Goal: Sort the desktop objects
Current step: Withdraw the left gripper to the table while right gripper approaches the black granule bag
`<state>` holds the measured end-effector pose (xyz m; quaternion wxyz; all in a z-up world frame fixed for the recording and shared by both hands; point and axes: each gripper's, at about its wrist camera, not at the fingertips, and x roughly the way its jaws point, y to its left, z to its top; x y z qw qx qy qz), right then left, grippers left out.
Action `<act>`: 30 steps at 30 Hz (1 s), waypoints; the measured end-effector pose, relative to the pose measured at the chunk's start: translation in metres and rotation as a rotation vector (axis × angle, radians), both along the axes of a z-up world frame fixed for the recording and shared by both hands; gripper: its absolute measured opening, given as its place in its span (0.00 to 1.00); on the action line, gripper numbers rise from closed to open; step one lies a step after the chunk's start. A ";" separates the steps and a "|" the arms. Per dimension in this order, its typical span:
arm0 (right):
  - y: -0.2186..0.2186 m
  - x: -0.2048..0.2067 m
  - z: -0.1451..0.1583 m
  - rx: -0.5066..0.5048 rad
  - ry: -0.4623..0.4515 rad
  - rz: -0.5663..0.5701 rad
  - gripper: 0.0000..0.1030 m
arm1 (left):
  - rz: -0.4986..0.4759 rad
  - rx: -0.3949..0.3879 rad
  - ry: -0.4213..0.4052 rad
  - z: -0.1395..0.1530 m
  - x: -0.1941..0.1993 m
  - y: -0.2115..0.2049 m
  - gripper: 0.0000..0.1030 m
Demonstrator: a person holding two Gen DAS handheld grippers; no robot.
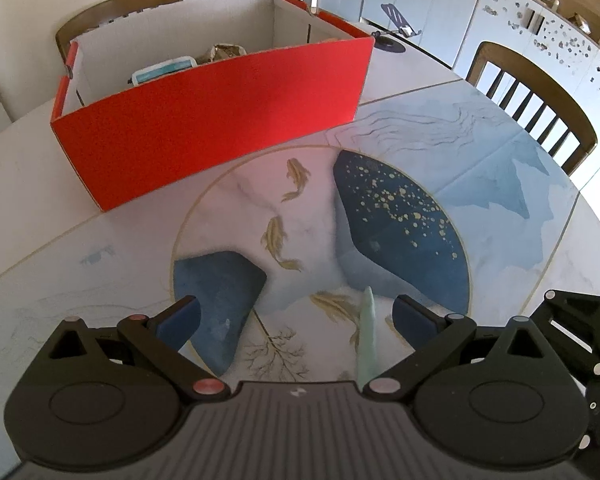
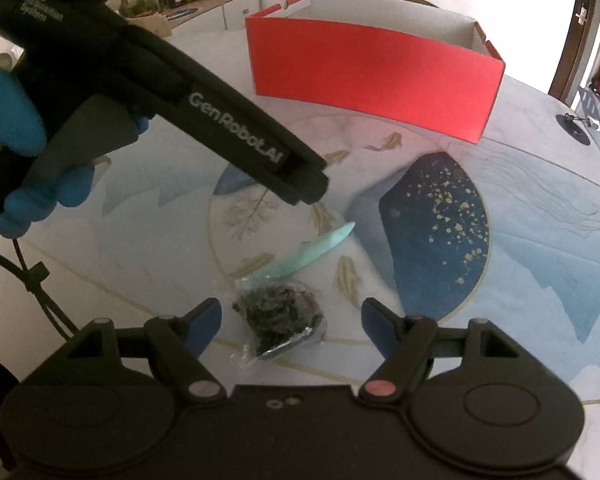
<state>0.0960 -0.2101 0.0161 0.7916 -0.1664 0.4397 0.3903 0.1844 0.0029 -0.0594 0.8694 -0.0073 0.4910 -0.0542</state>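
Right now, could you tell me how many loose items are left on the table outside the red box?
2: a green comb mid-table, and a clear bag of dark bits beside it, between the right tool's fingers.

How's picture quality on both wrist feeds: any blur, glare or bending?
Left wrist: red box sharp, its edges bowed by the fisheye; green knife near the left gripper soft. Right wrist: window corner blown out white, black packet and knife slightly smeared between the right gripper fingers.
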 end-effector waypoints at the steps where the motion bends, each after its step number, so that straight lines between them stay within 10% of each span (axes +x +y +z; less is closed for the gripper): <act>1: 0.000 0.000 -0.001 -0.002 0.000 -0.002 0.74 | -0.001 0.003 -0.001 -0.001 -0.001 -0.001 1.00; 28: -0.005 0.009 -0.014 -0.007 -0.016 -0.045 0.69 | 0.008 -0.002 0.011 -0.010 -0.009 -0.005 0.99; 30: -0.004 0.009 -0.015 -0.004 -0.010 -0.029 0.41 | 0.009 -0.002 0.009 -0.010 -0.009 -0.005 0.99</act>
